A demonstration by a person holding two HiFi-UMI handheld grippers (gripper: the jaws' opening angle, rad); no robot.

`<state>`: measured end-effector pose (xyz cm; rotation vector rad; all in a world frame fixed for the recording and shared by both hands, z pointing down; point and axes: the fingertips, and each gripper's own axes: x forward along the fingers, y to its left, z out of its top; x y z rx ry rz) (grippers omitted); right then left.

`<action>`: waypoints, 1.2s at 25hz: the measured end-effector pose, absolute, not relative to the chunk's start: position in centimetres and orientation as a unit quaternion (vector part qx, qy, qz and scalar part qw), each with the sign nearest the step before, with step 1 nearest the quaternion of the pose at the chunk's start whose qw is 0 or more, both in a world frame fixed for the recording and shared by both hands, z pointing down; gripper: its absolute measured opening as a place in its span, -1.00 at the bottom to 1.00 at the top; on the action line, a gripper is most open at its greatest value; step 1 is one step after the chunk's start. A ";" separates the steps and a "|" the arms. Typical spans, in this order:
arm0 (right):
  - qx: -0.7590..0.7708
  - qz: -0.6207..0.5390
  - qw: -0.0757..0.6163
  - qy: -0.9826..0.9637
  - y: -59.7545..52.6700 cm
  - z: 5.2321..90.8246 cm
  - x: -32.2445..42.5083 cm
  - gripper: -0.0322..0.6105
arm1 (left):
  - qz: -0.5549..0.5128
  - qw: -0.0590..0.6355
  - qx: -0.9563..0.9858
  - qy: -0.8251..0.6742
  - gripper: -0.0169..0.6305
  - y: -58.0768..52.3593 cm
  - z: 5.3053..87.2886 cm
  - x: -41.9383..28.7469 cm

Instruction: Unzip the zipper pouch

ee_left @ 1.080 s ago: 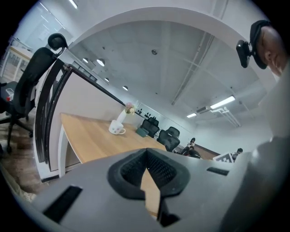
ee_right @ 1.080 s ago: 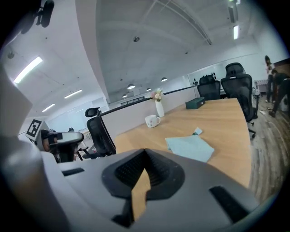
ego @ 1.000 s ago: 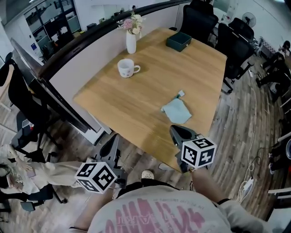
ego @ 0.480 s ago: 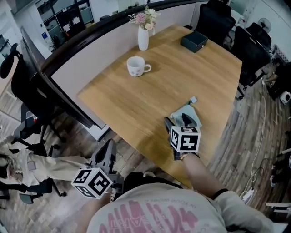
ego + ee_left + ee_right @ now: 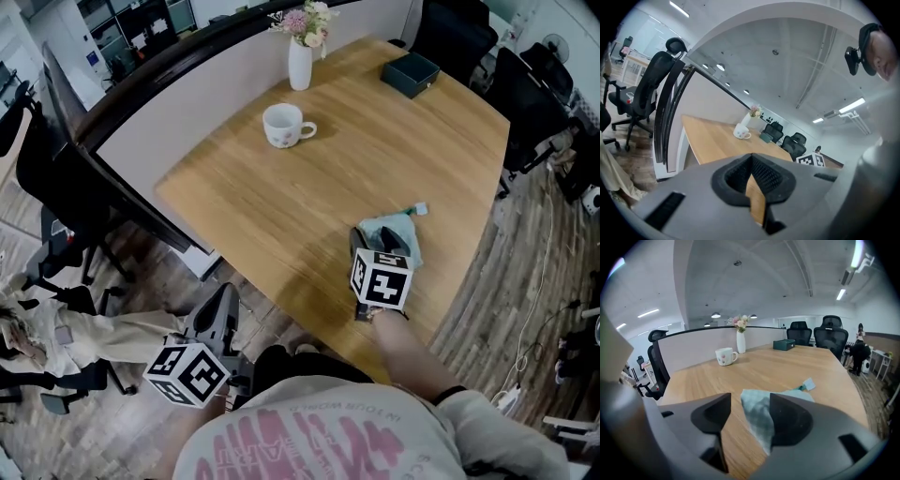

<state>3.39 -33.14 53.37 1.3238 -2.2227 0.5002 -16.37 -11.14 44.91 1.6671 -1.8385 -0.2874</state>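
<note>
The pale teal zipper pouch (image 5: 401,229) lies flat near the table's right front edge, its white pull tag (image 5: 420,209) pointing away. My right gripper (image 5: 375,240) reaches over the pouch's near end. In the right gripper view the pouch (image 5: 759,414) lies between the fingers and below them, and the tag (image 5: 807,384) is beyond them. Its jaws have just been closing but stand apart, with no pad pressing the cloth. My left gripper (image 5: 223,309) hangs below the table's front edge, shut on nothing (image 5: 752,180).
On the wooden table (image 5: 281,206) stand a white mug (image 5: 284,125), a white vase with flowers (image 5: 300,61) and a dark box (image 5: 411,73) at the far side. A partition runs along the left edge. Office chairs (image 5: 525,89) stand to the right.
My right gripper went from the table's front edge forward onto the pouch, and its jaws came apart. The left gripper sank a little beside the table.
</note>
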 end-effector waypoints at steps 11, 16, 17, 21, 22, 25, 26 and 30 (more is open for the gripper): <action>0.534 0.193 0.273 -0.776 -35.1 54.9 4.2 0.23 | -0.095 0.317 0.659 -0.676 -0.94 -13.9 44.9 -15.7; 0.557 0.213 0.254 -0.761 -35.5 55.2 4.8 0.05 | -0.084 0.330 0.666 -0.664 -0.94 -14.5 45.4 -16.1; 0.559 0.215 0.253 -0.760 -35.5 55.3 4.8 0.04 | -0.080 0.332 0.669 -0.661 -0.94 -14.8 45.4 -16.3; 0.557 0.213 0.258 -0.760 -35.3 55.4 4.9 -0.06 | -0.061 0.335 0.690 -0.639 -0.94 -16.0 45.3 -16.9; 0.557 0.213 0.259 -0.760 -35.1 55.4 4.9 -0.13 | -0.055 0.336 0.698 -0.630 -0.94 -16.3 45.3 -17.0; 0.554 0.209 0.262 -0.762 -34.7 55.0 5.1 -0.31 | -0.046 0.339 0.726 -0.596 -0.94 -17.6 44.8 -17.1; 0.550 0.205 0.264 -0.765 -34.7 54.7 5.1 -0.34 | -0.046 0.341 0.734 -0.586 -0.94 -18.1 44.7 -17.1; 0.539 0.200 0.245 -0.781 -33.4 53.2 5.5 -0.48 | -0.037 0.341 0.765 -0.544 -0.94 -20.1 44.7 -16.9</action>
